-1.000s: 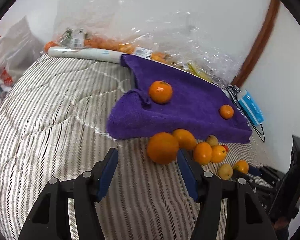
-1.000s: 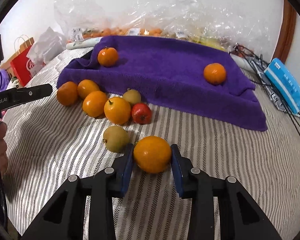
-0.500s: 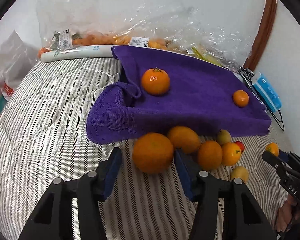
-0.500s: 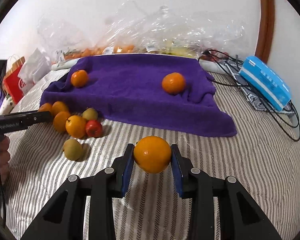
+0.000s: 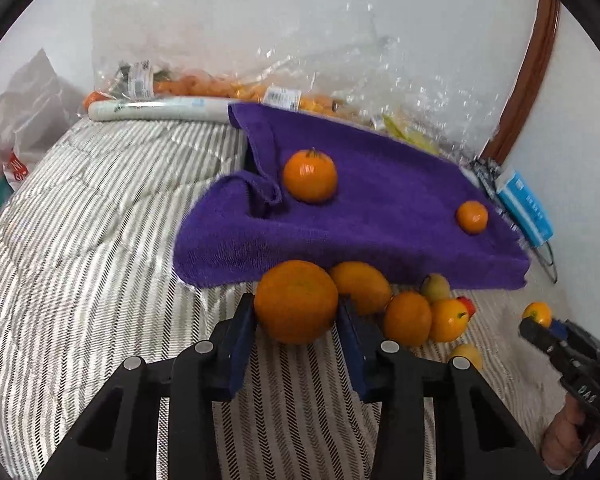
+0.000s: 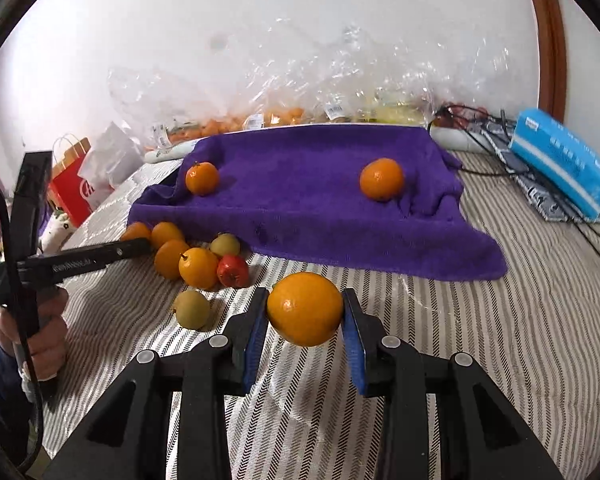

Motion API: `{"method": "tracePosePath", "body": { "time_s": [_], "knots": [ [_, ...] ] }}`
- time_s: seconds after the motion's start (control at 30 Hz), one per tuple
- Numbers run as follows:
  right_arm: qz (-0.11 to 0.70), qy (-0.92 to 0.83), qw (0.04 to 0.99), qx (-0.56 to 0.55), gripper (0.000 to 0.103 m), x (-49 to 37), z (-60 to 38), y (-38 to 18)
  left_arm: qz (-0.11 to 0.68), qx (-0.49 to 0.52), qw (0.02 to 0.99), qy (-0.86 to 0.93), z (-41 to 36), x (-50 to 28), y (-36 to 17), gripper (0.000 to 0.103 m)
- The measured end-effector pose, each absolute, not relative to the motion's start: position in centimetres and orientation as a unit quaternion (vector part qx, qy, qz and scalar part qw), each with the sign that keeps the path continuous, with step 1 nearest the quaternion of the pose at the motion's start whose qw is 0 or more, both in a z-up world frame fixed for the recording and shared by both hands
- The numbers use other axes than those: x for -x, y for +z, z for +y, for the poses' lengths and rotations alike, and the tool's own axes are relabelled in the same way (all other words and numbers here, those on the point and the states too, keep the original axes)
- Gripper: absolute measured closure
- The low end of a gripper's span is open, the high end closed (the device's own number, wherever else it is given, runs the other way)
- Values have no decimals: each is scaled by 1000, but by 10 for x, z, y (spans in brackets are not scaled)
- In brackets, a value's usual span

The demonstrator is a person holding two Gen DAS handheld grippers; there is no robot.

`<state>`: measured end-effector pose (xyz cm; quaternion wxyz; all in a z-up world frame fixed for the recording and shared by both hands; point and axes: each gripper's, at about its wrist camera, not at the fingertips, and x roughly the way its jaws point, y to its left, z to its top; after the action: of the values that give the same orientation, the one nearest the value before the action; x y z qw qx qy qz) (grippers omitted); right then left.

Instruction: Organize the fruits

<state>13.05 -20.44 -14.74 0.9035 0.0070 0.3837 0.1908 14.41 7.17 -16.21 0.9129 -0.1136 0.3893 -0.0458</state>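
The left gripper (image 5: pixel 296 312), its jaws just closing, pinched a large orange (image 5: pixel 296 302) beside the fruit pile (image 5: pixel 416 312) at the purple towel's (image 5: pixel 380 208) edge. The right gripper (image 6: pixel 305 316) clamped another orange (image 6: pixel 305 309) above the striped bedcover (image 6: pixel 500 340), near the towel, where two oranges (image 6: pixel 381 179) lay well apart.

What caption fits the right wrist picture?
Right gripper holds an orange above the striped bedcover, near a purple towel with two oranges.

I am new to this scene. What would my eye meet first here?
The bright purple towel spread on the striped bed cover, with two oranges on it. In front, each tool, right and left, has a round orange between its blue pads; the left one's jaws have just been closing.
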Motion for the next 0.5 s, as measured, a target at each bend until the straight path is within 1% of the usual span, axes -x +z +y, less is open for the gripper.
{"method": "tracePosePath", "body": {
  "time_s": [0.5],
  "knots": [
    [385,181,905,-18,67,-131,-211,-148,328,95,938,-49,64,-127,-145,65]
  ]
}}
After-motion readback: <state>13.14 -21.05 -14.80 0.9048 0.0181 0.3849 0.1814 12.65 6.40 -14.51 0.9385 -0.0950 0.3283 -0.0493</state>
